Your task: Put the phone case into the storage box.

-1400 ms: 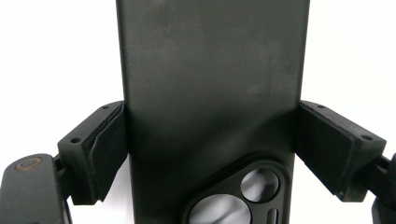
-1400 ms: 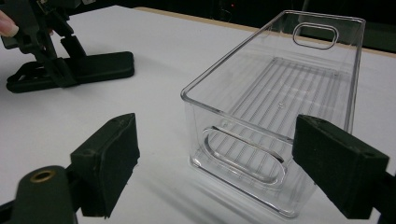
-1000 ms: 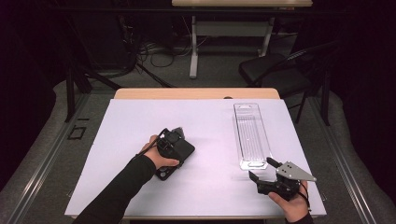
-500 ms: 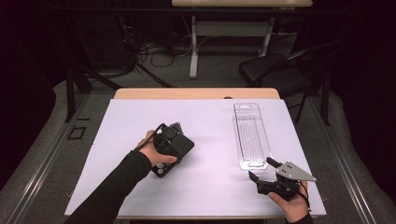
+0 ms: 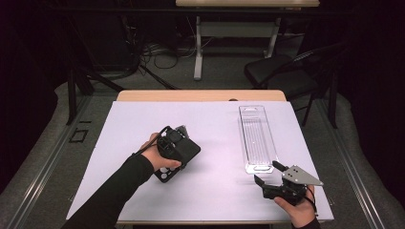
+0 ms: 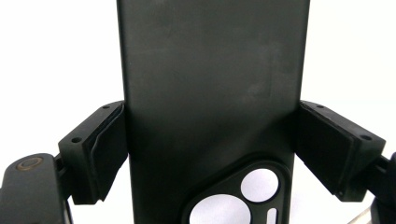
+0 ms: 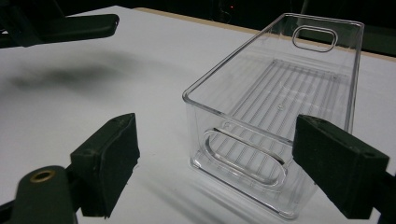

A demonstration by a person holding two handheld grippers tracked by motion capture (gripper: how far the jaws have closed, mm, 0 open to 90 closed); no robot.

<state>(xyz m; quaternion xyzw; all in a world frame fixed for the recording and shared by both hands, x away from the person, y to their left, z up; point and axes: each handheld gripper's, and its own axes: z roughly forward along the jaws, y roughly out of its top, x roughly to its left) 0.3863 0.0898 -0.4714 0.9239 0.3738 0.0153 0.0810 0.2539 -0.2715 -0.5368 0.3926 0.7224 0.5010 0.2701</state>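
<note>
Over the table (image 5: 119,143) | left claw (image 5: 179,148) raised phone case (image 6: 212,93) higher

The table (image 5: 143,114) had a pale lilac-white top with a wooden edge showing along its far side. Beyond that far edge a second light-wood desk (image 5: 248,4) stood on a white leg, cables (image 5: 157,50) lying tangled on the grey carpet (image 5: 95,90) beneath it. A black chair (image 5: 279,76) sat off the table's far right corner. The surrounding room lay dark, light falling mainly on the table.
</note>
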